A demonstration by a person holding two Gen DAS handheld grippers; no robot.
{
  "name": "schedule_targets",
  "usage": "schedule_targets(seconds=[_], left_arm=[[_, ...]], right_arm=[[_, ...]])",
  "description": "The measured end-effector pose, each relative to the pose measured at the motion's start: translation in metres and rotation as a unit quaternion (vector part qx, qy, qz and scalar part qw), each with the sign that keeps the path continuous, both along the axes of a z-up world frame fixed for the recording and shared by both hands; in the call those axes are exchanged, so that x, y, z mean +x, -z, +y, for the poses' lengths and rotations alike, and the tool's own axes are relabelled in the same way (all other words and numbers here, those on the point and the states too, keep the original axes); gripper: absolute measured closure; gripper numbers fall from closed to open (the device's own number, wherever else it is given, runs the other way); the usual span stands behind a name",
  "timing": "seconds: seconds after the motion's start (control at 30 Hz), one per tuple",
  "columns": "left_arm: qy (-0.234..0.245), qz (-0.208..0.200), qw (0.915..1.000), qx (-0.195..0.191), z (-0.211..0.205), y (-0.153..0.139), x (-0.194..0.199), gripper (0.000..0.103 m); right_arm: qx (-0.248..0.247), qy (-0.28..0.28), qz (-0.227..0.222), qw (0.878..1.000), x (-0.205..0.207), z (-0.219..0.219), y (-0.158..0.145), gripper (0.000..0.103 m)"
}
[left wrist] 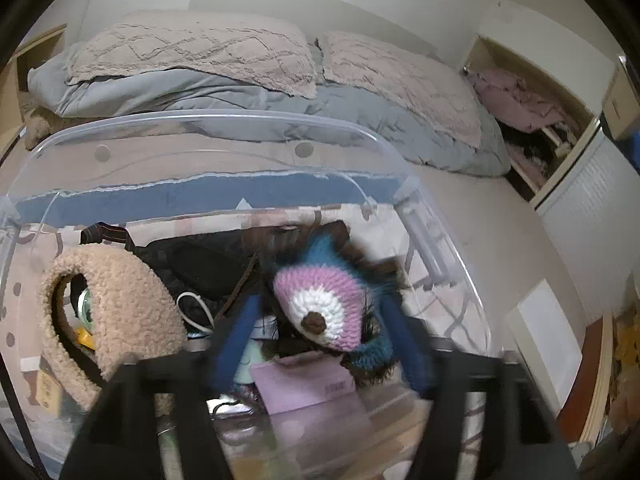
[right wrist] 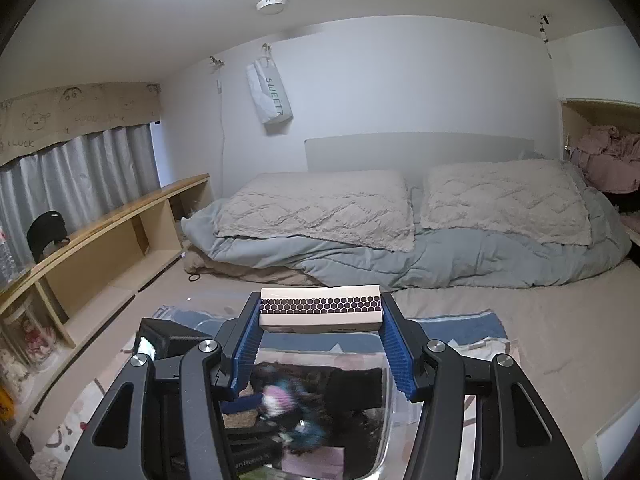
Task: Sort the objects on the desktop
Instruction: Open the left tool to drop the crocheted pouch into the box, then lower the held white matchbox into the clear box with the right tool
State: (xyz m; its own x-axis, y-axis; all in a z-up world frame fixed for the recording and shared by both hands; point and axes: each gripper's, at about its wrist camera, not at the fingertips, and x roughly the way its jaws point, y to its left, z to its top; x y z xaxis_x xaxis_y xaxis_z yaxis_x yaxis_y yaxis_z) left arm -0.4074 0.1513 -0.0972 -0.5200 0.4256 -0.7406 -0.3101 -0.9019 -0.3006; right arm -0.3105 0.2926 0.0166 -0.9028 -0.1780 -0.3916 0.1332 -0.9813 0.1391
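Note:
A crocheted toy (left wrist: pixel 320 304) in pink, white and blue with a dark fringe lies blurred between the blue fingers (left wrist: pixel 240 332) of my left gripper (left wrist: pixel 320 314). The jaws stand wider than the toy and a gap shows on its left side. They hang inside a clear plastic bin (left wrist: pixel 240 120). From the right wrist view the same toy (right wrist: pixel 278 400) shows down in the bin (right wrist: pixel 386 400). My right gripper (right wrist: pixel 320 314) is shut on a white box (right wrist: pixel 320 308) with a black honeycomb strip, held above the bin's far rim.
In the bin lie a fuzzy beige ring (left wrist: pixel 120 312), a black bag (left wrist: pixel 208 264), a white cable (left wrist: pixel 196 308) and a pink card (left wrist: pixel 304 384). A bed with pillows (right wrist: pixel 320 208) and a grey duvet stands behind. A wooden shelf (right wrist: pixel 120 220) runs along the left.

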Motion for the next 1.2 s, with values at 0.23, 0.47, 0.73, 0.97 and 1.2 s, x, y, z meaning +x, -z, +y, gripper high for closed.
schedule_targets(seconds=[0.23,0.47,0.73,0.97,1.2], left_arm=[[-0.011,0.02,0.9996,-0.016,-0.008,-0.006,0.001,0.033],[-0.063,0.046,0.9966,0.026,-0.048,-0.022,-0.003,0.033],[-0.131,0.089,0.9862,0.049,-0.101,-0.042,-0.001,0.033],[-0.156,0.109,0.9805,0.046,-0.134,-0.05,0.003,0.033],[-0.172,0.123,0.9768,0.034,-0.153,-0.053,0.007,0.033]], right_arm=[[-0.023,0.009,-0.008,1.0,-0.006,0.012,0.006,0.046],[-0.04,0.003,-0.047,0.998,-0.024,0.009,0.026,0.046],[-0.054,-0.015,-0.113,0.992,-0.05,-0.009,0.062,0.046],[-0.046,-0.057,-0.172,0.982,-0.069,-0.047,0.094,0.046],[-0.05,-0.092,-0.232,0.967,-0.079,-0.076,0.122,0.046]])
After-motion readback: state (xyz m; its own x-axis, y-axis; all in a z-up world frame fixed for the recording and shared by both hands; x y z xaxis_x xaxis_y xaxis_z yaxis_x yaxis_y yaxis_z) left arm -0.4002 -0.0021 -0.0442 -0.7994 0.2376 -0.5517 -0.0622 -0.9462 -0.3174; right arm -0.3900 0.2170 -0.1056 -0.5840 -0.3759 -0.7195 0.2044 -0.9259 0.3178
